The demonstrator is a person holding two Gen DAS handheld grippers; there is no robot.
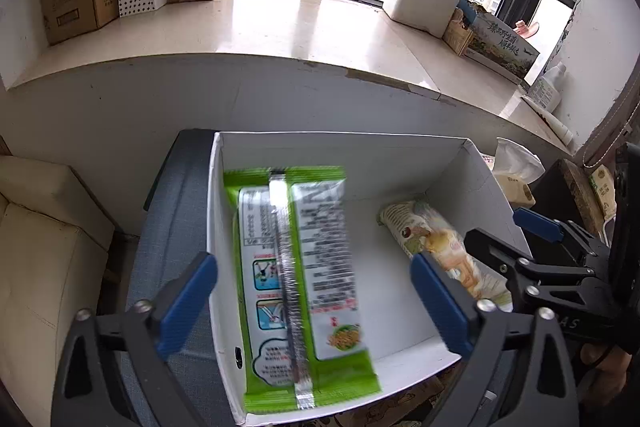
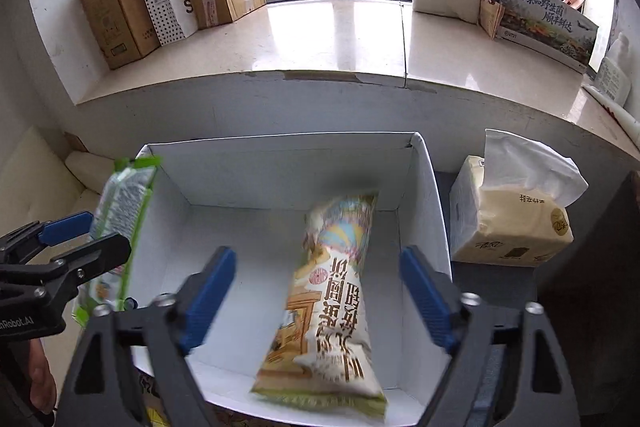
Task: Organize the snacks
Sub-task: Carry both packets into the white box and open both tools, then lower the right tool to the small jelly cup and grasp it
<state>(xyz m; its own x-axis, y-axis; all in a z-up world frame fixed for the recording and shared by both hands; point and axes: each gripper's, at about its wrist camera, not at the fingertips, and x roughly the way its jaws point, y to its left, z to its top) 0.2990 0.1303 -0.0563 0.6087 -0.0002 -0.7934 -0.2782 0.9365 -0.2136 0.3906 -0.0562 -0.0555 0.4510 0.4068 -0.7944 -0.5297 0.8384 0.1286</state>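
Left wrist view. The left gripper (image 1: 314, 303) stands with its jaws spread wide, gripping nothing. Between the blue pads, but apart from both, a green packet (image 1: 304, 283) shows its printed back and centre seam; it is blurred, and whether it is falling or already lying in the white box (image 1: 320, 147) cannot be told. Its near end overlaps the box's front rim. A cream packet (image 1: 436, 247) lies along the right side of the box floor. The right gripper (image 1: 508, 239) enters from the right, over that packet.

Right wrist view. The right gripper (image 2: 316, 291) is likewise released, jaws wide, with the cream packet (image 2: 332, 303) blurred between them and touching neither; its near end crosses the front rim of the white box (image 2: 280, 143). At left, the left gripper (image 2: 88, 239) appears beside the green packet (image 2: 120, 219), which sits tilted at the box's left wall. A tissue pack (image 2: 512, 223) stands just beside the box, outside it.

Risk. Either packet, judged by its overhang at the rim, may tip out or rest askew; the cause would be release too near the front edge. The box holds only these two packets.
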